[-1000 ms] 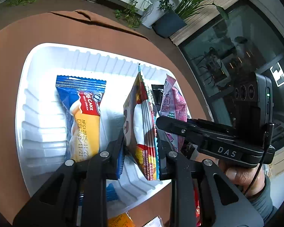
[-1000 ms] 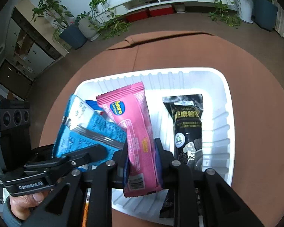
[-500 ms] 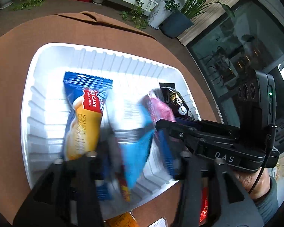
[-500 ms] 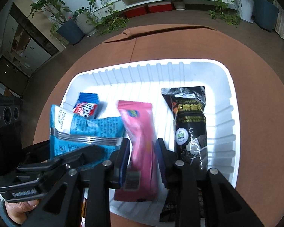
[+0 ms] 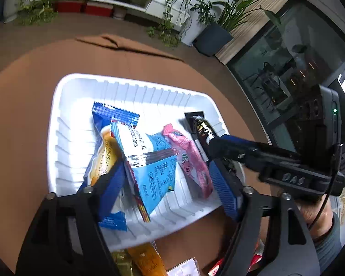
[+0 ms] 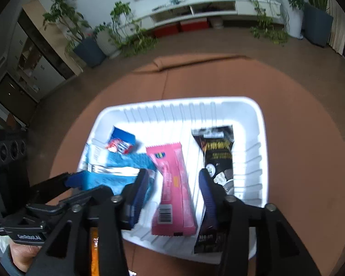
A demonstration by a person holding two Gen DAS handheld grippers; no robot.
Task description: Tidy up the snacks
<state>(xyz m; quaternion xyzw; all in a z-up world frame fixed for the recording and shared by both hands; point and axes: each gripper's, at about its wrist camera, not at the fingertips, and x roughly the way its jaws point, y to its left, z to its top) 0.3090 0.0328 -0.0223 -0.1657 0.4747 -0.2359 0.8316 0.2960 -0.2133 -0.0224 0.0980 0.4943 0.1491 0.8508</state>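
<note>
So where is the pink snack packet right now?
The pink snack packet lies flat in the white tray, between the light blue packet on its left and the black packet on its right, in the right wrist view.

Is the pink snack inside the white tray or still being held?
Inside. The pink snack lies flat on the white tray floor; the right gripper jaws are opening, pads clear of it.

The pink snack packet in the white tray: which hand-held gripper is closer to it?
Right. The right hand-held gripper is opening directly over the pink packet, not pressing it. The left hand-held gripper straddles the light blue packet beside it.
</note>
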